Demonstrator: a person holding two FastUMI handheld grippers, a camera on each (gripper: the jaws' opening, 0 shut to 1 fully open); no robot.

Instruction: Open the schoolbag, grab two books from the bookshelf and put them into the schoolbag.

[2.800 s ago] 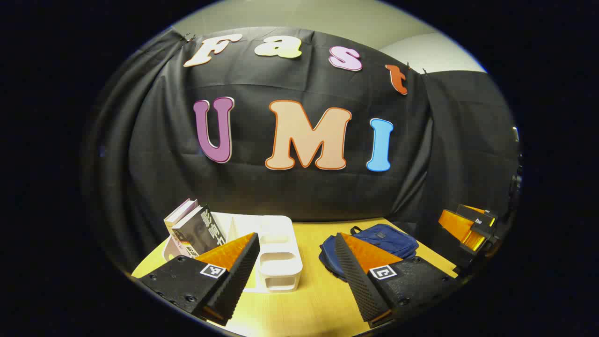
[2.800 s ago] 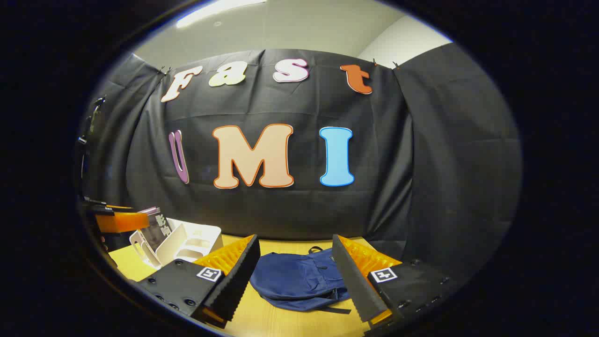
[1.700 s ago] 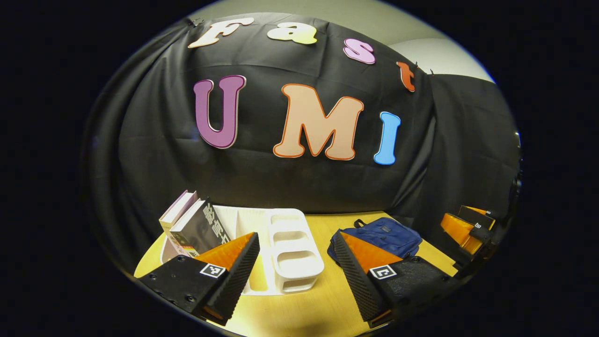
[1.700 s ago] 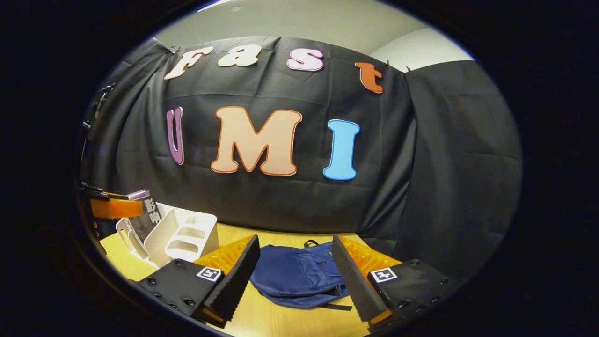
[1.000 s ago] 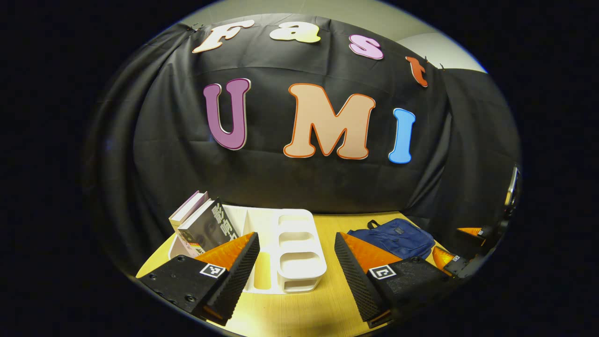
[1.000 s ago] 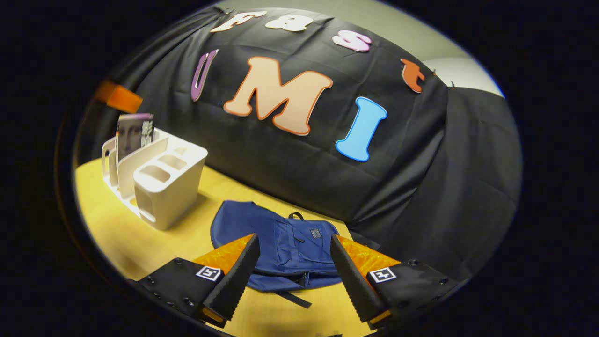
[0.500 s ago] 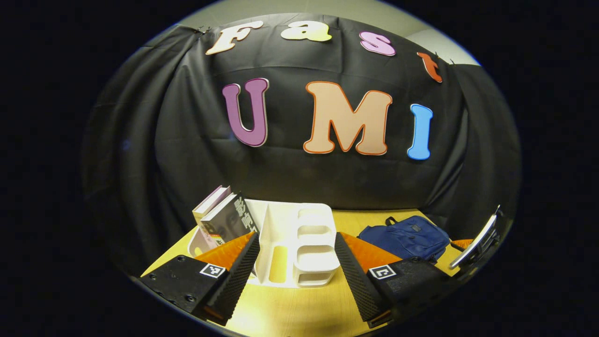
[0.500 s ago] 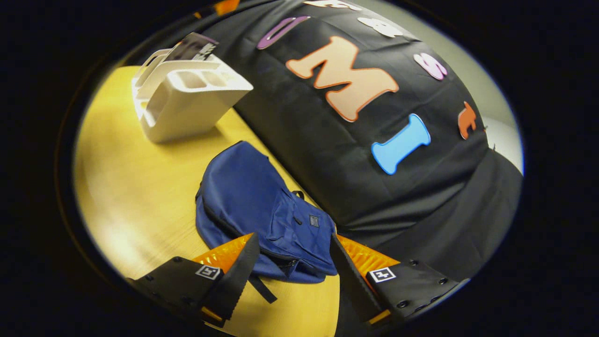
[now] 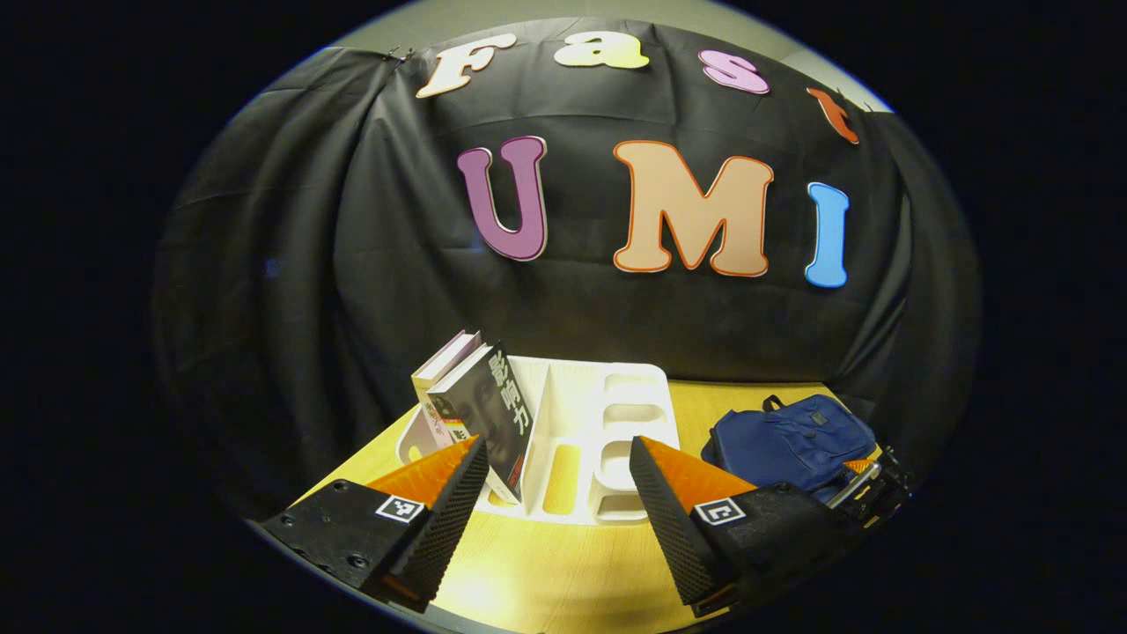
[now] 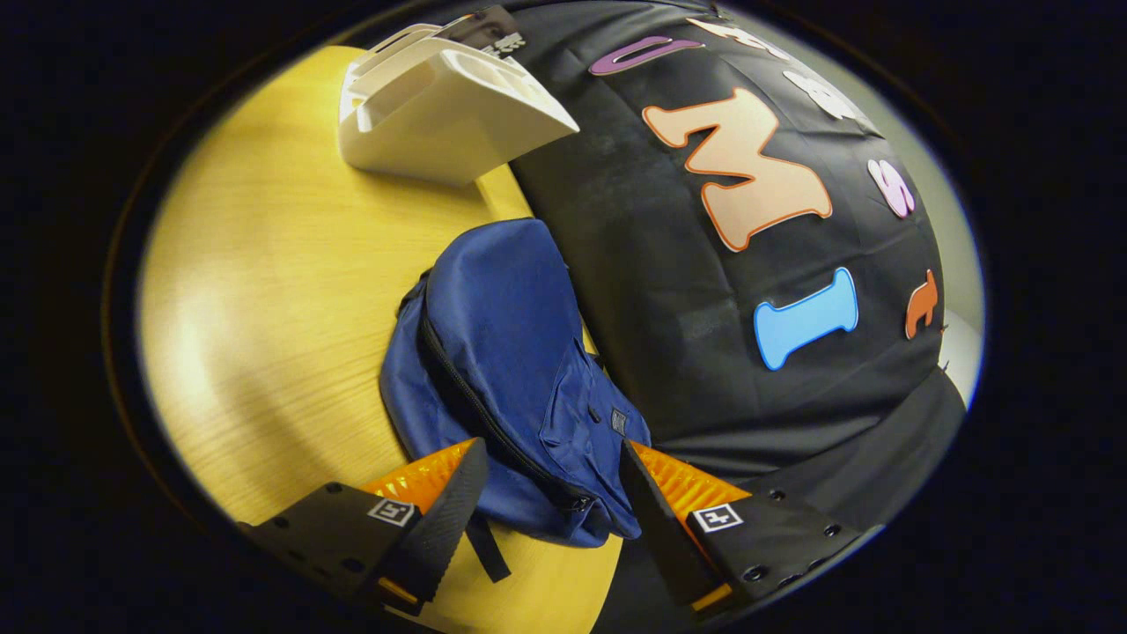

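Yellow wooden table (image 9: 563,572) against the black cloth wall (image 9: 352,264), same booth in both views.

Left gripper view: our left gripper (image 9: 559,511) hangs above the near edge of the table, fingers spread wide, nothing between them. Straight past the gap sits the white bookshelf (image 9: 607,423), a plastic organiser with several slots. Two books (image 9: 480,405) stand in its left slot, leaning left; the dark-covered one is in front, the pale one behind it. The dark book's lower corner lies just beside our left finger's tip in the picture, but farther back; we can't tell any contact. The blue schoolbag (image 9: 788,440) lies flat on the table to the right of the bookshelf, apart from it, beyond our right finger. The right gripper's body (image 9: 867,484) shows at the bag's near right edge.

Right gripper view: camera is rolled hard, table runs up the left side. Our right gripper (image 10: 546,502) is over the schoolbag (image 10: 506,352), fingers spread wide, not pressing on anything. The bag's lower end, with the zipper end (image 10: 577,504), sits right in the gap between the fingertips. The zipper line runs up the bag from there and looks closed. A dark strap (image 10: 484,546) trails off beside the left finger. The bookshelf (image 10: 440,106) is well apart at the top, books (image 10: 489,26) poking out behind it.
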